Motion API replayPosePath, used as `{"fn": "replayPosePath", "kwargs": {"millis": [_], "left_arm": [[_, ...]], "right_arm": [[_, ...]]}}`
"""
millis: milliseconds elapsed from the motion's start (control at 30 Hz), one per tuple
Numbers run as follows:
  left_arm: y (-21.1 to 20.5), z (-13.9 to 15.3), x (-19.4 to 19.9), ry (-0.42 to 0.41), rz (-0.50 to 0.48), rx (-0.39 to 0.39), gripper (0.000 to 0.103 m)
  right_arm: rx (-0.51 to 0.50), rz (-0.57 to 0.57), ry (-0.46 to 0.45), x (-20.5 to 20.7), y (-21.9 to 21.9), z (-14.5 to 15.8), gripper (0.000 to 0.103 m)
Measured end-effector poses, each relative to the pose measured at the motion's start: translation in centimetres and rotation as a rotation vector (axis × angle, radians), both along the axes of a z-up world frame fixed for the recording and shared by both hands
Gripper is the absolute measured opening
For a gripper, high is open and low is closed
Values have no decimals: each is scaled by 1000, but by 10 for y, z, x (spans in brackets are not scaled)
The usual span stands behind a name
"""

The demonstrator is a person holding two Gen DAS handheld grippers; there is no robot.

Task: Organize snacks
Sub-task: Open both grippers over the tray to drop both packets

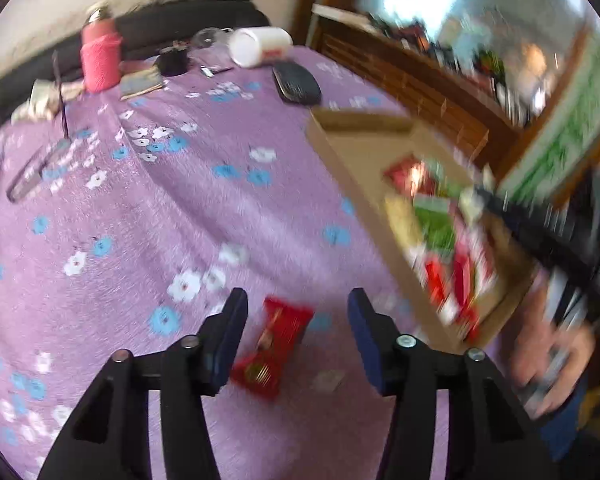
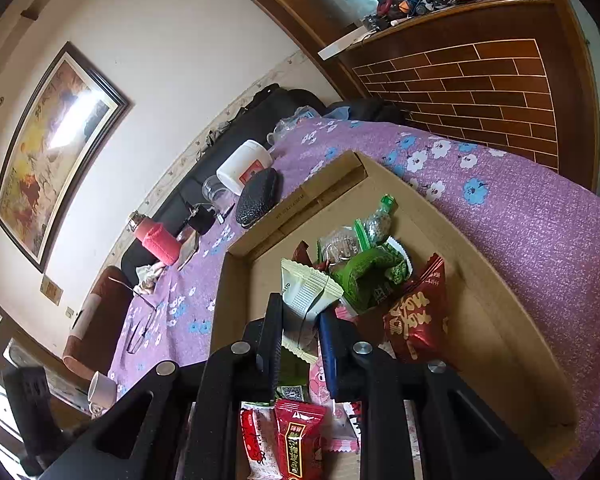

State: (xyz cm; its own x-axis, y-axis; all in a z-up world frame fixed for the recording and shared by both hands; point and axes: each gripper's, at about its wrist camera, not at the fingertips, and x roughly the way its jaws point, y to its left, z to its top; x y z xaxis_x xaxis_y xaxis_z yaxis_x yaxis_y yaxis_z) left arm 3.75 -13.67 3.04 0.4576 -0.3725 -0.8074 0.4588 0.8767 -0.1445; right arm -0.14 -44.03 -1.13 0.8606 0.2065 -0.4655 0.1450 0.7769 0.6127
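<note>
A: Where's the loose snack?

B: A red packet [image 1: 274, 346] lies flat on the purple flowered tablecloth [image 1: 148, 216], just beside the near corner of the cardboard box [image 2: 496, 276]. The left gripper [image 1: 296, 336] points down at it with its fingers apart, one on each side, not touching the wrapper.

A: How will it handle?

B: I'd judge it light and soft: thin, crinkly film, a bit slippery, with something small and crushable inside. Best to pinch it across its narrow middle, where the filling gives it some body, rather than by a flat sealed end that could slide out.

A: And the other hand?

B: The right gripper [image 2: 300, 344] is shut on a cream packet [image 2: 306, 296] over the box, pinching its lower part. The packet stands up from the fingers above a heap of other packets [image 2: 364, 276].

A: Anything hard to make out?

B: The left view is badly smeared, so the red packet's print is unreadable and the box's contents are only colours. The box's near end is hidden behind the right gripper.
</note>
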Motion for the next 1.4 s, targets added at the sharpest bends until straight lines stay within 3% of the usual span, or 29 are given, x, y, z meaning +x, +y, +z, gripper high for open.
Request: {"fn": "replayPosePath", "kwargs": {"millis": [133,233,367,433,600,733,933,1133,1267,1333,1400], "left_arm": [[2,-19,-9,3,-14,95,49],[-1,-31,-11,19,-39,123,20],[-9,-37,-10,-23,-24,150,17],[-10,-33,-7,-21,-11,108,17],[-37,8,-13,-108,-72,-27,17],[-83,25,-15,-122,-168,-88,18],[-140,8,-21,-102,-238,-104,18],[-148,-6,-23,-112,-228,-101,20],[-140,-2,-21,-125,-222,-128,46],[-133,2,-23,-140,-217,-146,47],[-126,6,-27,-151,-212,-153,49]], "right_arm": [[-1,6,-6,0,0,1,19],[-3,4,-11,-1,0,2,19],[-2,-2,-11,-1,-1,2,19],[-3,-4,-12,-2,-2,2,19],[-8,-3,-11,-1,0,3,19],[-6,-11,3,0,-2,1,19],[-9,-24,28,2,-3,-3,19],[-3,-47,58,3,-7,-7,19],[16,-68,60,1,-12,-8,37],[-14,-100,45,-4,-12,-3,41],[-60,-135,17,-10,-10,5,52]]}}
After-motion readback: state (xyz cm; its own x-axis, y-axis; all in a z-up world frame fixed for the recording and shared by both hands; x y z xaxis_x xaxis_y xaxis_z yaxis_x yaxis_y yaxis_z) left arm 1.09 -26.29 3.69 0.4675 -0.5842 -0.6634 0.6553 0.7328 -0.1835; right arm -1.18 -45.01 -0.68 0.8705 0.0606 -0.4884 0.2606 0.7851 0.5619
